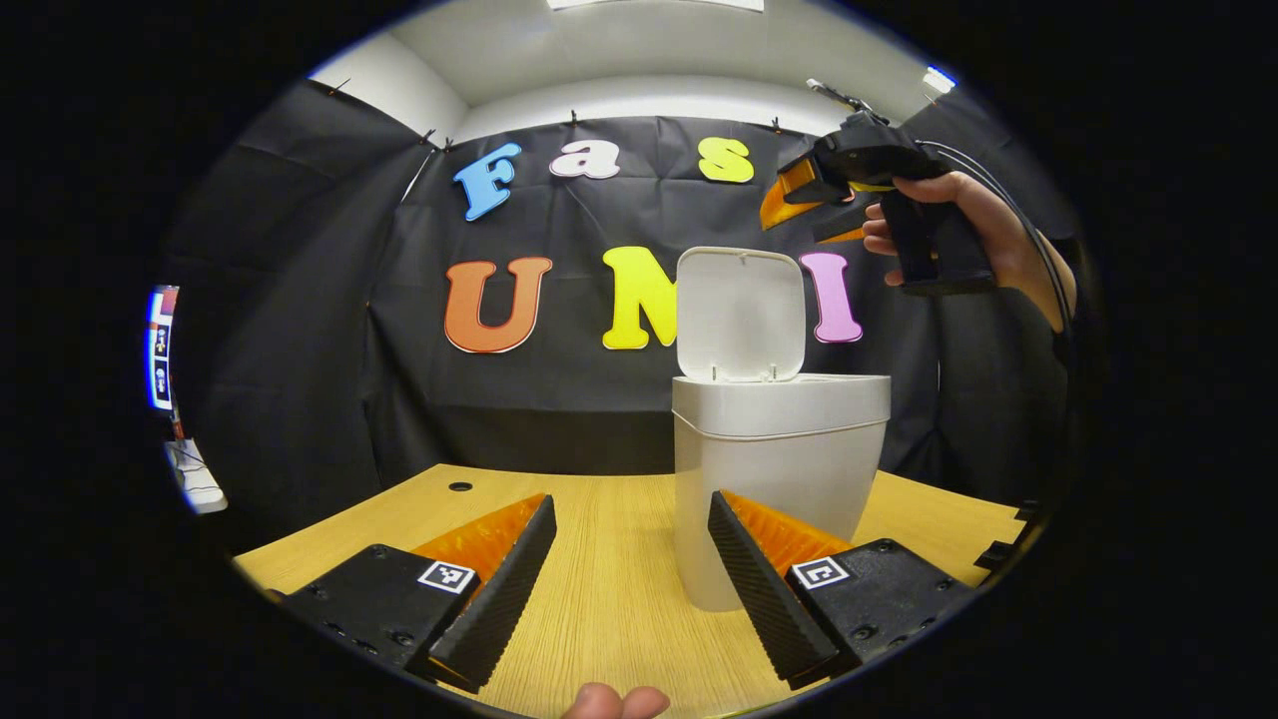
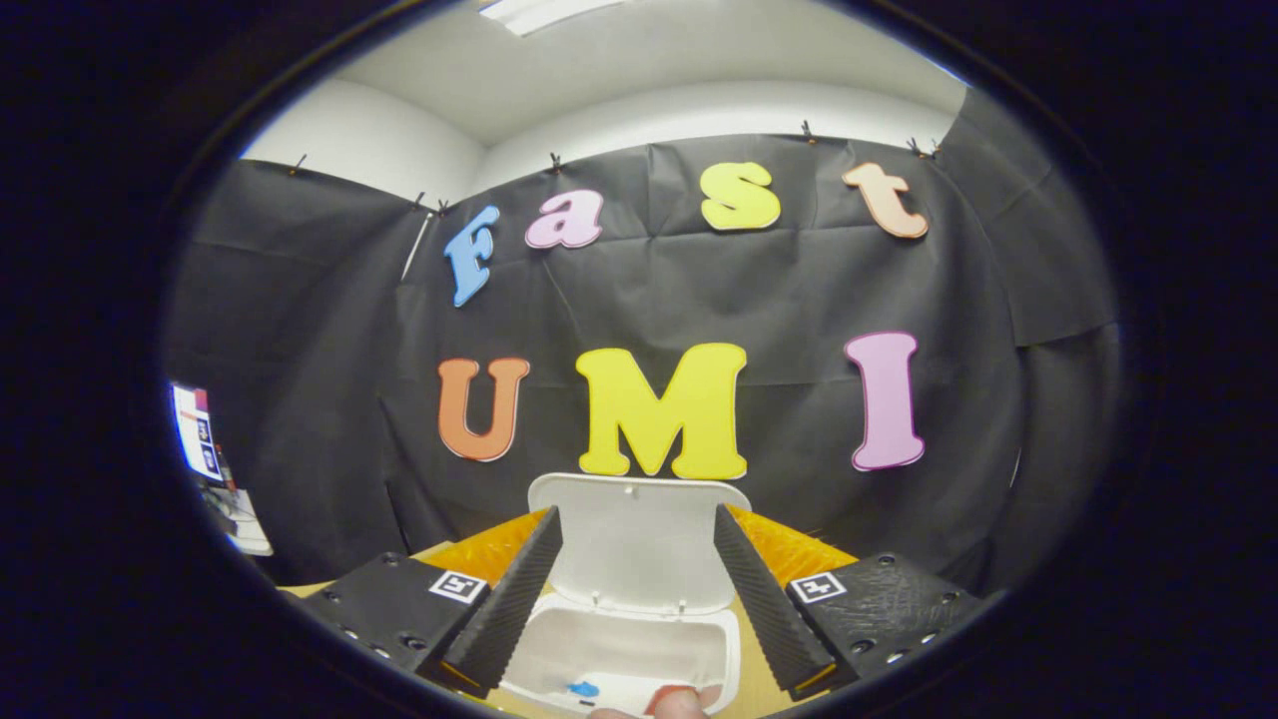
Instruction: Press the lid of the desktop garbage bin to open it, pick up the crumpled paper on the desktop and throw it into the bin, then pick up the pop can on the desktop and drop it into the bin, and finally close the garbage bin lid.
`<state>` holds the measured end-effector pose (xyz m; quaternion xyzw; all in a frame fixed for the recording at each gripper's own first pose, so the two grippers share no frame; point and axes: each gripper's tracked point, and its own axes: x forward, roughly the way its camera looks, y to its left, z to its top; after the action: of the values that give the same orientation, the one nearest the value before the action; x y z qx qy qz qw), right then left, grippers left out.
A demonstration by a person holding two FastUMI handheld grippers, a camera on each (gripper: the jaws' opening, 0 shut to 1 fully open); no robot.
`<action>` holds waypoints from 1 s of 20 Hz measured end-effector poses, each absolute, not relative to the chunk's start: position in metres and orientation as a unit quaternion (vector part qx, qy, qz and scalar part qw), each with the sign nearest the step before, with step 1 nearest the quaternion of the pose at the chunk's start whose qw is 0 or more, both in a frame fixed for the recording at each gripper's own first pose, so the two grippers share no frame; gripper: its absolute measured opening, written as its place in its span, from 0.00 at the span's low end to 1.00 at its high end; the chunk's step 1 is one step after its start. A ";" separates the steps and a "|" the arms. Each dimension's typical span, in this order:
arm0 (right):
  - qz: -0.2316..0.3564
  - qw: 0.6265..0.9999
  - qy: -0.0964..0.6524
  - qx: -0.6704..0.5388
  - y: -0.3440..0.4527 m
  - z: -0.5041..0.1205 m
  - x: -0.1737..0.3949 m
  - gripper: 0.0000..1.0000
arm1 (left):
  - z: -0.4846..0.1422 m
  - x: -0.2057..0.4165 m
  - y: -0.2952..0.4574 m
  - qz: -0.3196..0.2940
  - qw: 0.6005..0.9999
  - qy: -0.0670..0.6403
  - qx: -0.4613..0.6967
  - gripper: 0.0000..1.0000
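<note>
Low over the pale wooden tabletop (image 1: 609, 589), my left gripper (image 1: 631, 569) hangs with its fingers spread wide and nothing between them. Just beyond its right finger stands the white plastic desktop bin (image 1: 774, 449), its hinged white lid (image 1: 741, 315) tipped upright. My right gripper (image 1: 799, 205), held in my hand (image 1: 983, 240), hovers above and to the right of the bin; its fingers (image 2: 519, 589) are parted and empty, looking down into the bin's open mouth (image 2: 624, 654), where something small and blue (image 2: 582, 688) lies.
</note>
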<state>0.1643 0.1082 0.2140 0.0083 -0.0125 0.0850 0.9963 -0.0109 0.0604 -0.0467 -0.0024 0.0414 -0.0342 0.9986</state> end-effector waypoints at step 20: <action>0.054 0.998 0.020 0.019 0.122 0.214 0.259 0.93 | -0.023 -0.004 0.072 -0.013 1.000 0.013 0.007 0.99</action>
<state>0.2594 0.1218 0.2144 0.0187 0.0204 0.0535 0.9982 -0.0041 0.0722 -0.0229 0.0067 0.0135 -0.0133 0.9998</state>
